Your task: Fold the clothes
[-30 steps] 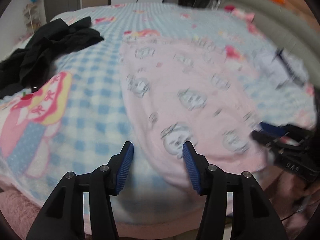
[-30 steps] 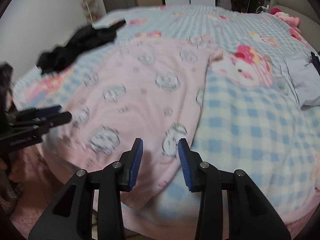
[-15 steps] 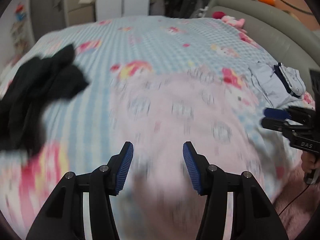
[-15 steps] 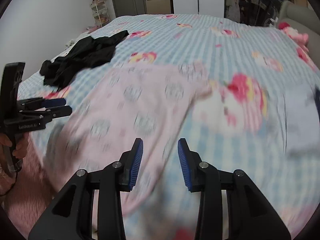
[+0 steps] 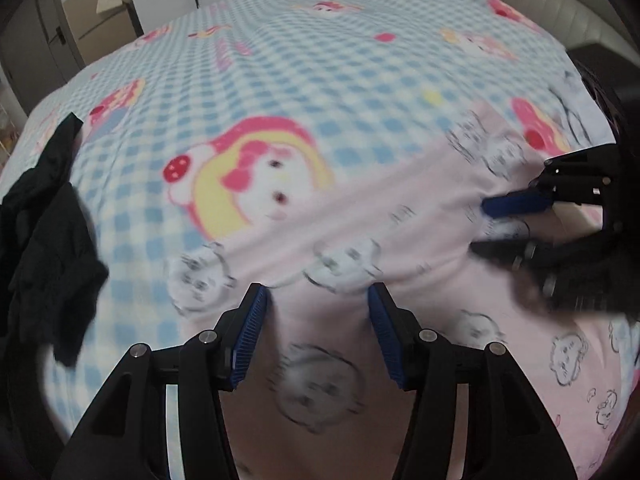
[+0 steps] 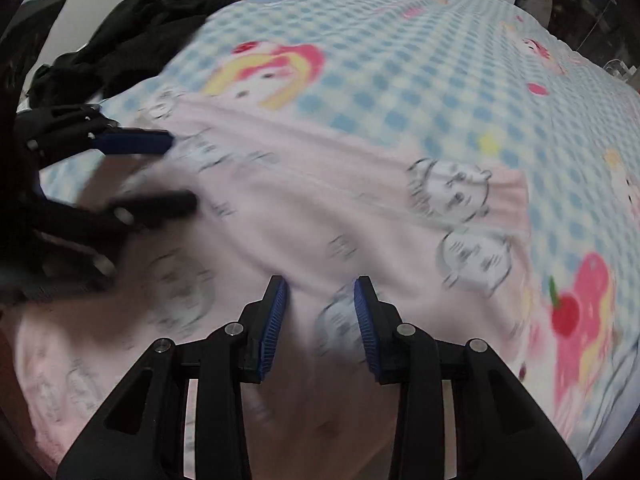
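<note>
A soft pink garment printed with grey cartoon faces lies on a fleecy blue-and-white checked blanket, its far folded edge running as a long band from about 8 o'clock to 2 o'clock in the left wrist view. The left gripper and right gripper both hover over the near pink cloth with blue ribbed fingers spread apart, pinching nothing. A crumpled black garment sits at 9 o'clock on the blanket.

No readable text, label, brand or number anywhere; only cartoon prints on the pink garment and checked blanket.
</note>
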Motion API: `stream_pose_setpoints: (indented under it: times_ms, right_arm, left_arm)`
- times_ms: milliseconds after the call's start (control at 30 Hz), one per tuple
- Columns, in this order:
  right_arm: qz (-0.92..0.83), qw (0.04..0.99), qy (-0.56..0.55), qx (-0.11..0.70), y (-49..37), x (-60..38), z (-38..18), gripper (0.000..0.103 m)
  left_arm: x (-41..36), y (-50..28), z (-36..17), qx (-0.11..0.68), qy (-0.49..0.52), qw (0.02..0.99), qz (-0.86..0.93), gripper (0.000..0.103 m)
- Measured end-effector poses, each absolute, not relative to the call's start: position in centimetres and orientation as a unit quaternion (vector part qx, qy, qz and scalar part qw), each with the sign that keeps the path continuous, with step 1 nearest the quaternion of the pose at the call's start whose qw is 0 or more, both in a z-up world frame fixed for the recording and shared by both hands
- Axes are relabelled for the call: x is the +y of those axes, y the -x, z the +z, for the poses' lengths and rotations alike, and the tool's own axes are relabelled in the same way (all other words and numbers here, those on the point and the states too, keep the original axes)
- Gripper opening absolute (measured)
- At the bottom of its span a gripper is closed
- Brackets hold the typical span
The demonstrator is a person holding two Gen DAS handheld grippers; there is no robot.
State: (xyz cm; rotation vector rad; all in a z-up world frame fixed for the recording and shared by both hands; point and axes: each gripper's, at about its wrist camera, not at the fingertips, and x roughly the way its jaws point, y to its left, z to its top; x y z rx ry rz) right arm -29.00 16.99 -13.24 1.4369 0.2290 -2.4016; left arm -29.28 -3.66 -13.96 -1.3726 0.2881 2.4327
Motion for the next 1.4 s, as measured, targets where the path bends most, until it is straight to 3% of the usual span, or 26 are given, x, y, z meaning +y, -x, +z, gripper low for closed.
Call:
stream_pose_setpoints:
  times_ms: [100,200,367,467,533,567,600,700,833,900,1067,1233,1300,1400]
  right_arm:
    - [-0.837,0.159,-0.517,0.082,31.8,17.0,-14.6,0.019]
    - [-0.840,0.165,-0.513,0.058,32.1,18.0,-13.6,0.022]
    - [-0.827,0.238,-0.499,0.105,30.3,13.2,-13.3,0.024]
    - [-0.824,0.190,-0.511,0.156,31.0,12.6,-15.2,0.024]
    - [-0.832,0.156,-0.516,0.127,32.0,14.7,-15.1,0.018]
    - [-0.839,0.135,-0.517,0.105,32.4,16.0,-14.6,0.007]
    - [-0.845,0.119,-0.513,0.089,32.7,17.1,-14.0,0.006]
    - [-0.853,0.139,-0.497,0.076,31.8,17.2,-12.3,0.013]
    - [-0.854,0.176,-0.482,0.085,30.7,15.7,-11.3,0.019]
    - [-0.856,0.167,-0.483,0.083,30.7,15.8,-11.4,0.019]
    - [-0.858,0.147,-0.485,0.079,30.8,16.0,-11.4,0.018]
    - [-0.861,0.126,-0.488,0.075,30.8,16.2,-11.4,0.021]
    - [-0.855,0.158,-0.491,0.052,31.2,16.1,-11.0,0.026]
    - [-0.836,0.206,-0.506,0.054,31.6,14.9,-11.4,0.033]
  left_arm:
    - [-5.6,30.0,-12.8,0.053,0.472,0.169,0.863,0.056]
    - [-6.7,30.3,-11.7,0.017,0.458,0.183,0.870,0.055]
    - [-2.8,30.1,-13.1,0.032,0.473,0.227,0.851,0.055]
    - [-2.5,30.7,-14.1,0.078,0.482,0.174,0.855,0.055]
    - [-3.3,31.1,-13.7,0.083,0.480,0.145,0.861,0.056]
    - [-3.7,31.0,-13.0,0.079,0.471,0.134,0.868,0.056]
    - [-4.0,31.0,-12.3,0.074,0.461,0.124,0.875,0.056]
    - [-3.7,30.8,-11.1,0.053,0.452,0.163,0.875,0.055]
    - [0.6,30.8,-12.7,0.089,0.474,0.236,0.844,0.055]
    - [2.5,31.4,-14.2,0.146,0.477,0.205,0.842,0.055]
    - [1.7,34.8,-13.3,0.103,0.467,0.141,0.867,0.056]
    - [0.2,34.7,-11.0,0.049,0.459,0.161,0.872,0.055]
    - [0.0,33.5,-11.1,0.045,0.474,0.202,0.856,0.055]
    - [1.3,31.5,-12.5,0.101,0.488,0.234,0.835,0.055]
